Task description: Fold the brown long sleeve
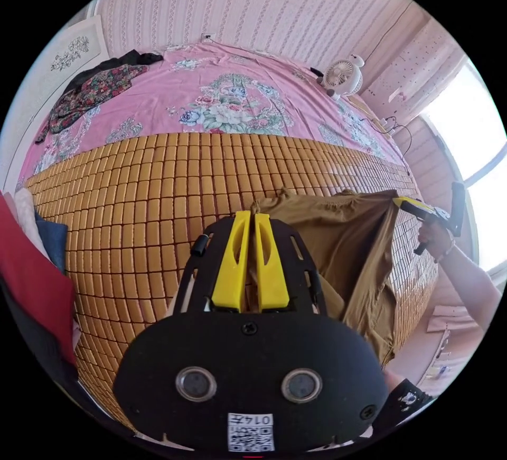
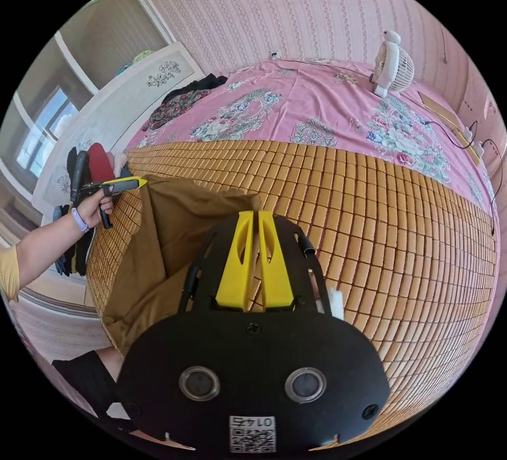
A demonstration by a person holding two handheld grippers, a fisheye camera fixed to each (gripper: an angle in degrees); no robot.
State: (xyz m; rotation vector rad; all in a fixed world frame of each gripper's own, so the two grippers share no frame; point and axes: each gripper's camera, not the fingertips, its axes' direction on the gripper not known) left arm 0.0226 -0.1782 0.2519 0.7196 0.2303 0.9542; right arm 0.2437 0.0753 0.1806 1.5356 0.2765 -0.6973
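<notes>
Left gripper (image 1: 255, 213): lower centre of the left gripper view, yellow jaws pressed together on a top corner of the brown long sleeve (image 1: 338, 249).
Right gripper (image 2: 257, 212): lower centre of the right gripper view, jaws likewise closed, pinching the opposite top corner of the cloth; seen again at right of the left gripper view, held in a hand (image 1: 435, 238).
Brown long sleeve: lifted and stretched between the two pinches, hanging as a sheet near the edge of the bamboo mat (image 1: 158, 190); lower part drooping off toward the bottom of frame.
Reason for the hold: likely to pull the garment taut and square, ready to lay flat on the mat for folding.
Surroundings: pink floral sheet (image 1: 232, 95) above the mat, small white fan (image 1: 343, 77) at upper right, dark floral garment (image 1: 90, 93) at upper left.
Stage: judged early, no fold made yet.
</notes>
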